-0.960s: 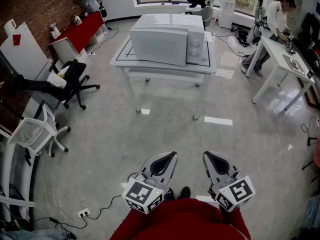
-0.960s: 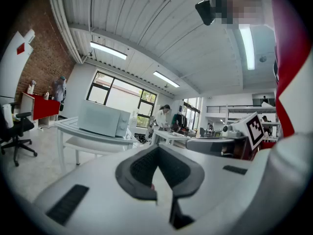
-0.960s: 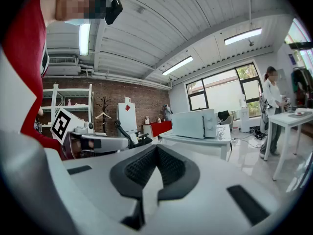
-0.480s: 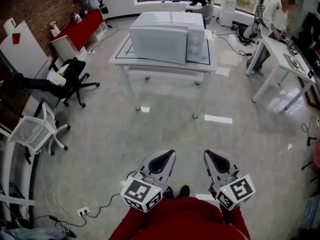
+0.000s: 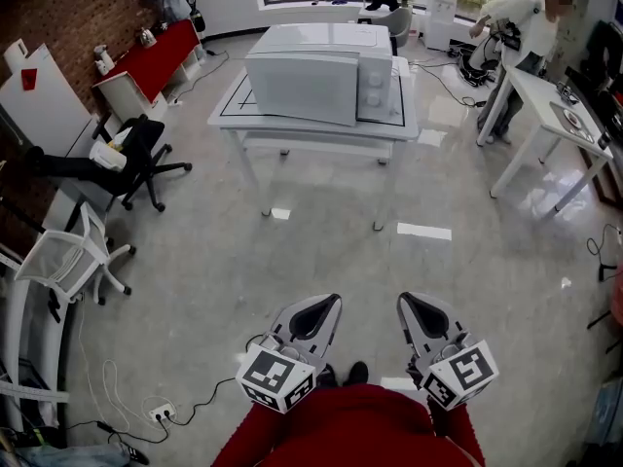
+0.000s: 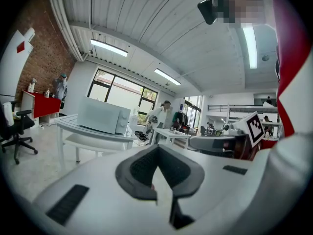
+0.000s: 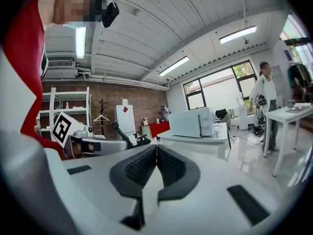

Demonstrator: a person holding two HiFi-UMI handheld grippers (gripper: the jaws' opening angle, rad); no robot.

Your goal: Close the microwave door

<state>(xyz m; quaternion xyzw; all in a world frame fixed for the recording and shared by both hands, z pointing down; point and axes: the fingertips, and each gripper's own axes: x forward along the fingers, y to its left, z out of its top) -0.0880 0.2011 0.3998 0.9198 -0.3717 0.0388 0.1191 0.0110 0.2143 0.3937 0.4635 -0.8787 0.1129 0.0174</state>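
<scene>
As the person stands well back on the floor (image 5: 321,251), left tongs (image 5: 329,307): clamped right together, dark pads meeting at the tip, nothing caught between them, touching nothing.
Right tongs (image 5: 409,305): same story, pads pressed flat against each other, empty, hanging free just beside the left pair.
Pointing: both tongs aimed roughly level towards the table, held low in front of red sleeves (image 5: 350,426).
Marker cubes: left cube (image 5: 277,379) and right cube (image 5: 460,375), one on the back of each pair, facing up at the head camera.
Microwave (image 5: 311,66): white and boxy, sitting on the white table (image 5: 234,117) at the far side of the room, well apart from both tongs.
Door (image 5: 297,88): plain white panel across the left of the front; from here it looks flush with the body, and at this range that's as much as can be told.
Control panel (image 5: 373,84): right of the door, two round knobs one above the other.
Table top: black outline marked around the microwave.
Background: a person in white (image 5: 521,17) bends beside a second table (image 5: 545,100) at far right.
</scene>
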